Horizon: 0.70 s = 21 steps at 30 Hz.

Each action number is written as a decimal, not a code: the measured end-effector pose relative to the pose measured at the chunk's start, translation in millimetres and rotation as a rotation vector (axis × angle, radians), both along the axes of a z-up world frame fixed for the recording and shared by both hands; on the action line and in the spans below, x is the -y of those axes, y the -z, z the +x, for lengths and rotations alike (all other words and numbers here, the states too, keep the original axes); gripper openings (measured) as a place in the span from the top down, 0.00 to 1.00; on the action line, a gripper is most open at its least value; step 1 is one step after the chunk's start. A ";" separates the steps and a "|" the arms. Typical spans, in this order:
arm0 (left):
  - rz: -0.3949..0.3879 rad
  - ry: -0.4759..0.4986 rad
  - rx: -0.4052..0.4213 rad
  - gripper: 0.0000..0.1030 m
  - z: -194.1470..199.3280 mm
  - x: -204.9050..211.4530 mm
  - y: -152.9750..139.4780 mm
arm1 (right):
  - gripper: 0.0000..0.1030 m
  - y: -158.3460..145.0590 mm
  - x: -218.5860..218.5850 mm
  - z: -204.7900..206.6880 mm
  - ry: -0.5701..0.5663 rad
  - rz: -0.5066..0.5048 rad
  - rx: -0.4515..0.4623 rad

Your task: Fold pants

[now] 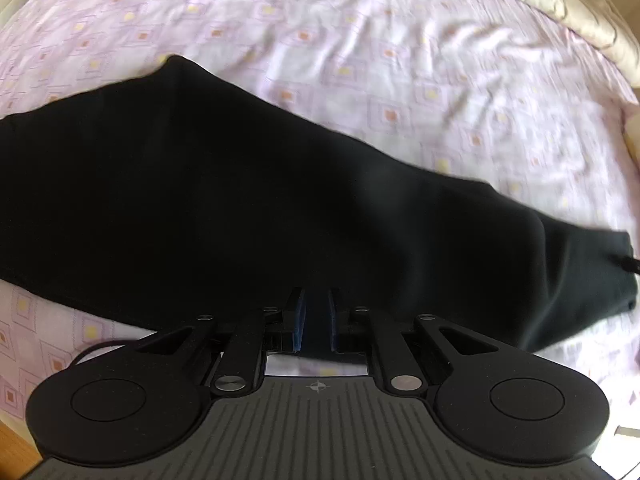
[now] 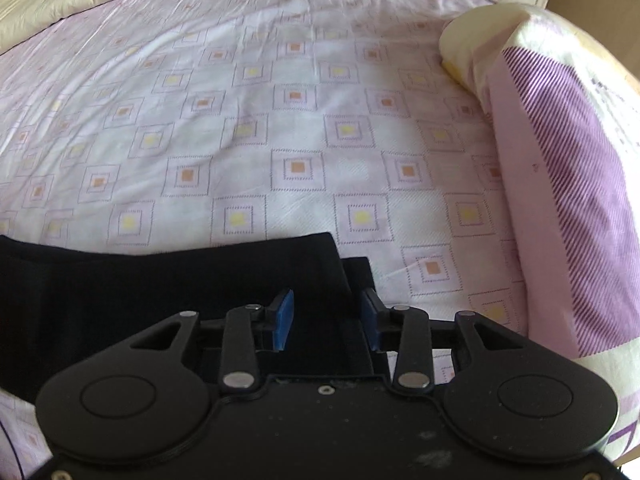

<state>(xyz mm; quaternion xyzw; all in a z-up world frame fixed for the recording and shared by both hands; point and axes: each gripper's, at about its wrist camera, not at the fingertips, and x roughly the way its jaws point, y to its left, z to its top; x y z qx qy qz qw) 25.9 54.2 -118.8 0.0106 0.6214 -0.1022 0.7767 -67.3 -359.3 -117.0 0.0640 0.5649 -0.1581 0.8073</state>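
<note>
The black pants [image 1: 240, 200] lie on the bed sheet [image 2: 280, 120], left tool [image 1: 317, 318] clenched on their near edge for folding, right tool [image 2: 327, 318] released above their end.

Matt black cloth pants [image 1: 200, 184], printed cotton sheet [image 2: 280, 120]

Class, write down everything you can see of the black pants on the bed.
The black pants look like soft, matte knit fabric with no visible pattern. They lie flat in a long band across the pink patterned bed sheet. In the right wrist view one end shows two stacked layers, slightly offset. The left hand-held gripper is nearly closed over the near edge, cloth between its pads. The right hand-held gripper stands part open over the layered end.
</note>
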 end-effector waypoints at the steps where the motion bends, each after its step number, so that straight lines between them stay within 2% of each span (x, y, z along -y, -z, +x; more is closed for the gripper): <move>1: 0.001 0.006 0.000 0.89 -1.4 1.6 -0.5 | 0.85 -0.3 -1.6 -1.2 -0.010 0.008 0.003; 2: 0.003 0.013 -0.001 0.89 -5.5 1.8 -2.0 | 0.99 -1.4 -4.8 -2.5 -0.026 0.010 0.004; 6: -0.002 0.045 -0.001 0.89 -2.4 9.7 -2.5 | 0.99 -13.7 -19.5 -14.5 -0.070 -0.043 0.011; 10: 0.000 0.091 0.012 0.89 7.0 21.7 -4.0 | 0.99 -5.6 -13.1 -35.3 0.031 -0.118 -0.057; 12: -0.007 0.104 0.022 0.89 9.2 25.1 -7.4 | 0.91 -10.9 -10.6 -44.0 0.050 -0.083 -0.011; 14: -0.013 0.110 0.026 0.89 9.9 26.7 -9.5 | 0.87 -25.0 -20.1 -44.2 -0.017 -0.021 0.081; 18: -0.012 0.091 0.029 0.89 8.1 22.3 -11.7 | 0.68 -44.6 -65.0 -15.1 -0.247 0.027 0.173; 21: -0.016 0.056 0.027 0.89 4.2 10.8 -16.4 | 0.67 -46.9 -102.4 14.2 -0.395 0.091 0.204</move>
